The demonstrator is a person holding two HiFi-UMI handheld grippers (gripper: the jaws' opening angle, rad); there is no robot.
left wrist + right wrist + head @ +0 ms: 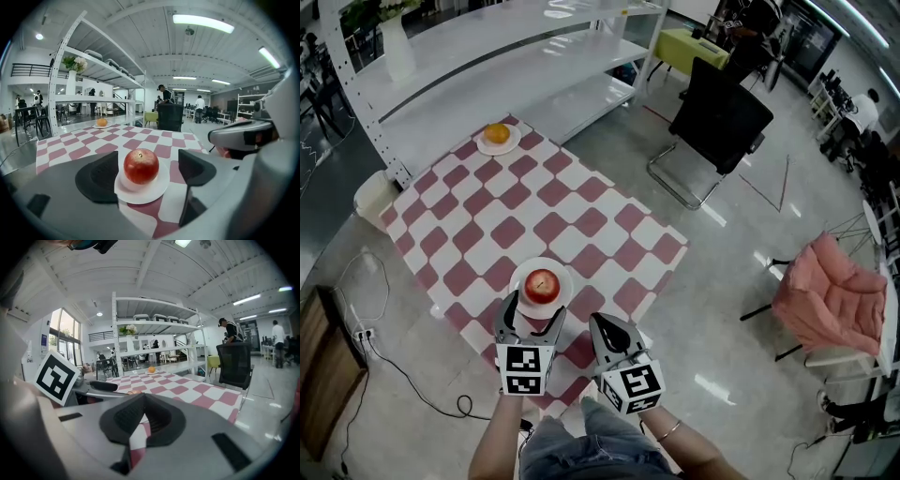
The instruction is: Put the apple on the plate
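Observation:
A red apple (542,285) rests on a small white plate (563,292) near the front edge of the checkered table (581,225). In the left gripper view the apple (141,166) stands upright on the plate (149,193), just beyond the jaws. My left gripper (532,319) is open, its jaws spread on either side of the plate's near rim and not touching the apple. To the right of it, my right gripper (610,331) is shut with nothing in it; its pads (161,417) meet at the tips.
A second white plate (508,143) with an orange (497,133) sits at the table's far corner. A white shelf unit (516,66) stands behind the table. A black chair (712,127) and a pink chair (834,300) stand to the right. Cables (403,375) lie on the floor.

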